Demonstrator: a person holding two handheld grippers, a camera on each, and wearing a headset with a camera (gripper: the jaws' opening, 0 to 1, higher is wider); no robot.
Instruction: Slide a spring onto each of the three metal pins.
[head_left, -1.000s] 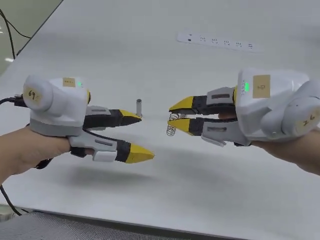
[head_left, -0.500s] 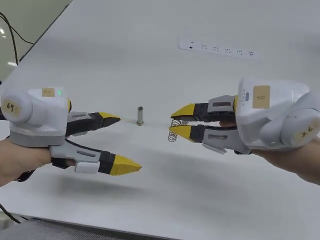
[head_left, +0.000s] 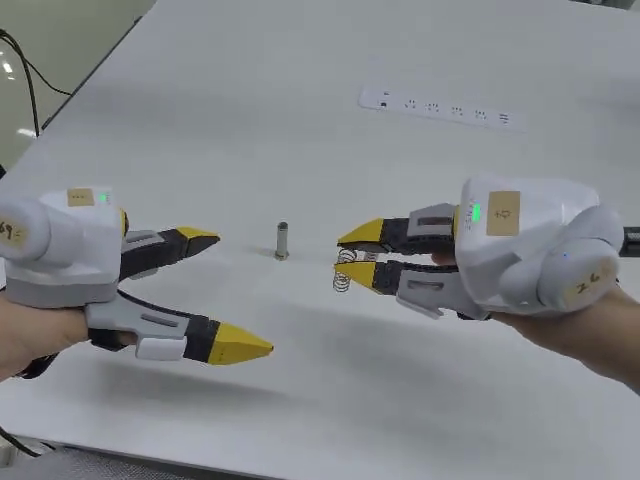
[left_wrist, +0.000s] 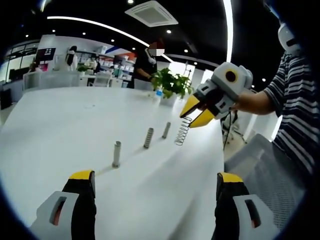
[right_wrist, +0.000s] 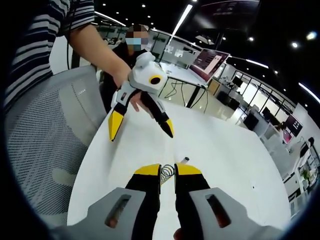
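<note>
A bare metal pin (head_left: 282, 241) stands upright on the white table (head_left: 300, 120). My right gripper (head_left: 347, 255) is a short way to its right, shut on a spring (head_left: 342, 274) that hangs from its yellow tips. My left gripper (head_left: 222, 292) stands open and holds nothing, to the left of the pin and apart from it. In the left gripper view the bare pin (left_wrist: 116, 154) is nearest, and two further pins (left_wrist: 148, 138) (left_wrist: 166, 130) appear to carry springs. Beside them hangs the held spring (left_wrist: 183, 131). The right gripper view has the spring (right_wrist: 167, 172) between its jaws and the pin (right_wrist: 184, 161) just beyond.
A white power strip (head_left: 440, 108) lies at the far side of the table. Black cables (head_left: 28, 75) hang off the left edge. A grey mesh chair (right_wrist: 45, 130) stands at the near edge, and the table's front edge is close below the grippers.
My left gripper has drawn back to the left, away from the pin, still open. The right gripper keeps the spring at about the same distance from the pin.
</note>
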